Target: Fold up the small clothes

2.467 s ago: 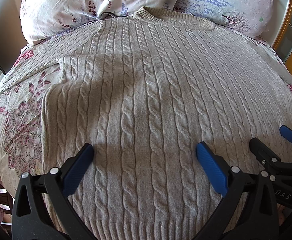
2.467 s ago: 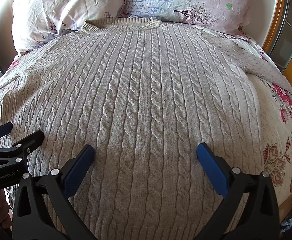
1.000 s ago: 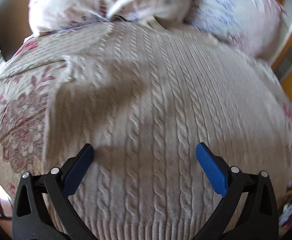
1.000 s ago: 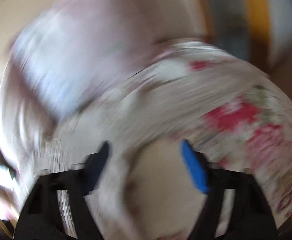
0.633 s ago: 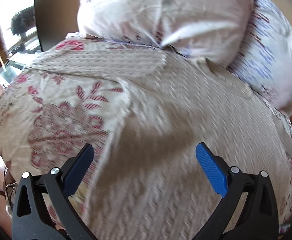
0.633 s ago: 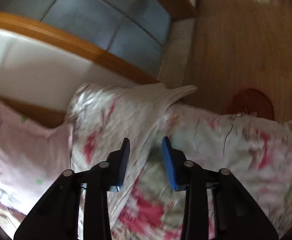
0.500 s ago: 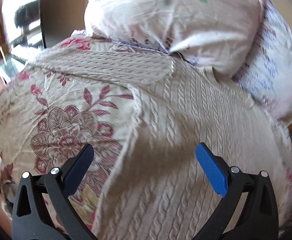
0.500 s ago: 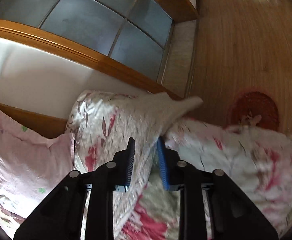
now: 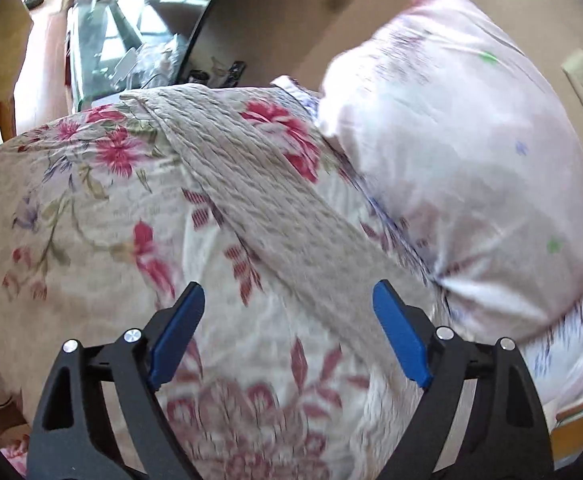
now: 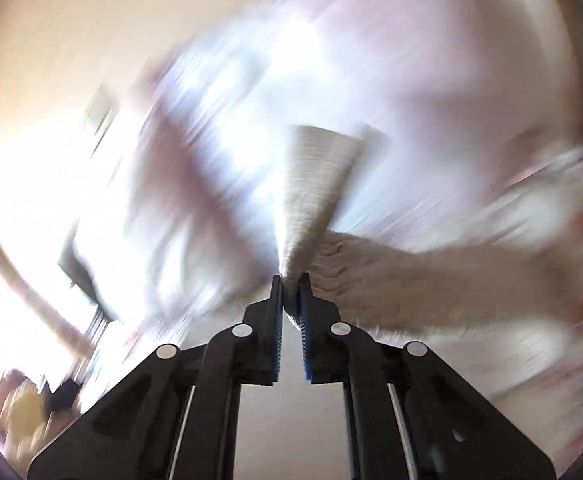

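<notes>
Both tongs are visible, each in its own wrist view: the left gripper [image 9: 287, 324] has its blue pads [image 9: 397, 334] spread wide apart with nothing between them, and the right gripper [image 10: 290, 292] has its two fingers pressed almost together on a piece of beige knitted cloth. The largest thing in the left wrist view is the bed cover [image 9: 91, 216], cream with red and pink flowers, which fills the lower and left part of the picture. A big pale pink pillow [image 9: 463, 168] lies on it at the right side, with small green and blue marks on its fabric. One long sleeve of the sweater [image 9: 251, 196] lies flat across the cover, running as a diagonal band from the far left edge of the bed down toward the right pad of the left gripper, and it passes just beside the lower edge of the pillow. The left gripper hangs above the cover, and its pads seem not to touch the sleeve. In the right wrist view almost everything is blurred; only the pinched cuff [image 10: 315, 184] is fairly sharp, standing up from the fingertips, while more of the same knitted cloth goes away to the right. Behind it are only pale pink and white streaks.
</notes>
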Available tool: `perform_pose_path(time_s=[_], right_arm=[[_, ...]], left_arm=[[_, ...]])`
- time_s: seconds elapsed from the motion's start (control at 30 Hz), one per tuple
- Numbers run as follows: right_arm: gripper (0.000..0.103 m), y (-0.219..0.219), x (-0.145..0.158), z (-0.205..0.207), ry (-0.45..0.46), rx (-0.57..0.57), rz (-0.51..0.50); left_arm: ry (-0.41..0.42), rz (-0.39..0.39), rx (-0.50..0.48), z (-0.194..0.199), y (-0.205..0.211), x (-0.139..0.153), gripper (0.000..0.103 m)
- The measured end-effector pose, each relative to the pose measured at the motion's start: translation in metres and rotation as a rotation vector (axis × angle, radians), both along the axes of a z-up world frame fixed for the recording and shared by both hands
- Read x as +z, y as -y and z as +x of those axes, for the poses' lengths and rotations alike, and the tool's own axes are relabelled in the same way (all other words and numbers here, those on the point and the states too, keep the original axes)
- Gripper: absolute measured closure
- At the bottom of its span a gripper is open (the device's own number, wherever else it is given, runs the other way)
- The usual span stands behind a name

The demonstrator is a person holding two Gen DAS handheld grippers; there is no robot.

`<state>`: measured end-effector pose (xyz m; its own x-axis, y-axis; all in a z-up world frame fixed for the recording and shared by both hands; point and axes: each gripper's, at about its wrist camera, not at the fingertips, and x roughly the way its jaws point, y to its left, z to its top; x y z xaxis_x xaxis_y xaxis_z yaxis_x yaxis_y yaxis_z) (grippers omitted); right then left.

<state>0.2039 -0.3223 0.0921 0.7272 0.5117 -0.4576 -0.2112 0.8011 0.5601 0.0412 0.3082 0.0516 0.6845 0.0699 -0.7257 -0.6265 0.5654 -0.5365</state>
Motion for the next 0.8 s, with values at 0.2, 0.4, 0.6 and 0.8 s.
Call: perform_pose_path(time_s=[0.2,0.4,0.6,0.8], right_arm=[[0.07,-0.144,-0.077,-0.019,-0.345,0.316,0.011],[0.047,-0.109,-0.069,-0.018,-0.348,0.173,-0.031],[0.047,-0.084,-0.068,-0.04,-0.393,0.089,-0.023],[0.047,-0.078,-0.072,-0.048,-0.394,0.096,-0.051]], left_arm=[[-0.066,-0.102,0.123,0.023,-0.064,-0.032,0.033],[-0.022,-0.161,0.205,0.023,-0.109,-0.037,0.038],[0.011,-0.235,0.289,0.028,-0.142,-0.042,0.051],[-0.003,-0.126,0.188,0.063,-0.127,-0.019,0.096]])
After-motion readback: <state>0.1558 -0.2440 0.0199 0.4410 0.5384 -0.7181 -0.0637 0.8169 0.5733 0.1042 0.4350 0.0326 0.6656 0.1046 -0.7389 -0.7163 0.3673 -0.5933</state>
